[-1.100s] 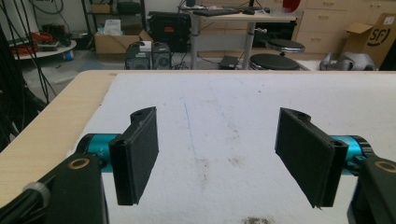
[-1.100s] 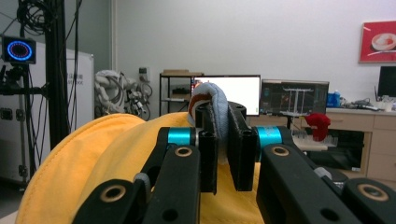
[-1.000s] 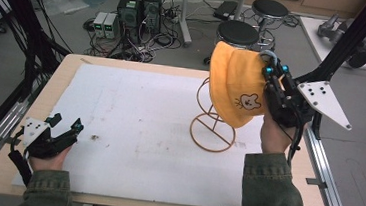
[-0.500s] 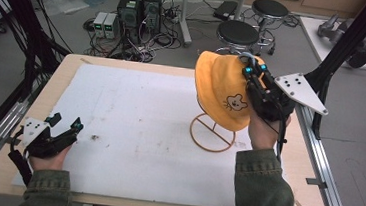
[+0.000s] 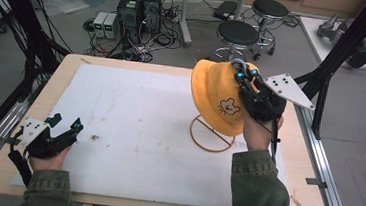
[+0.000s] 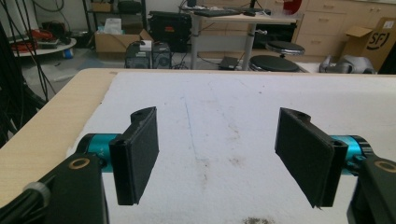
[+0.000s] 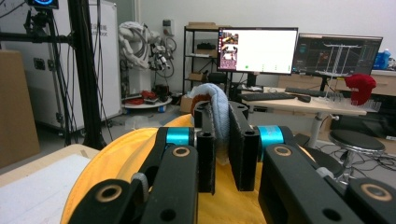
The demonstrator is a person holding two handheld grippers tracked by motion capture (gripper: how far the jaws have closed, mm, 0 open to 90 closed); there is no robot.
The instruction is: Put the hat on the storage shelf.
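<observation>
In the high view, the right gripper (image 5: 244,79) sits right of centre, raised above the table (image 5: 63,75), its jaws pinched on the yellow hat (image 5: 216,98). The hat hangs over the top of an orange wire stand (image 5: 211,135), whose round base ring rests on the white mat (image 5: 134,124) just below the hat. A small bear face is printed on the side of the hat that faces the bottom of the frame. The person's right hand (image 5: 256,129) grips the tool from below, a green sleeve (image 5: 258,190) running off the bottom edge.

From the right gripper view the clamp is plain — the two black jaws stand nearly together at the middle of the frame with a fold of pale grey-blue fabric (image 7: 218,112) squeezed between them, and the yellow hat (image 7: 116,154) spreads beneath and to the left. Whether that pale fold is the hat's lining or its brim I cannot tell.

The left gripper (image 5: 64,122) rests low at the lower left of the high view, held by the left hand (image 5: 48,151) near the table's near edge, well apart from the hat. In the left gripper view its jaws stand wide apart with nothing between them — just the stained white mat (image 6: 224,121) stretching toward the upper part of the frame.

Beyond the table, at the top of the high view, are two black stools (image 5: 238,33) and a cluster of computer boxes (image 5: 139,9) amid cables on the floor.
</observation>
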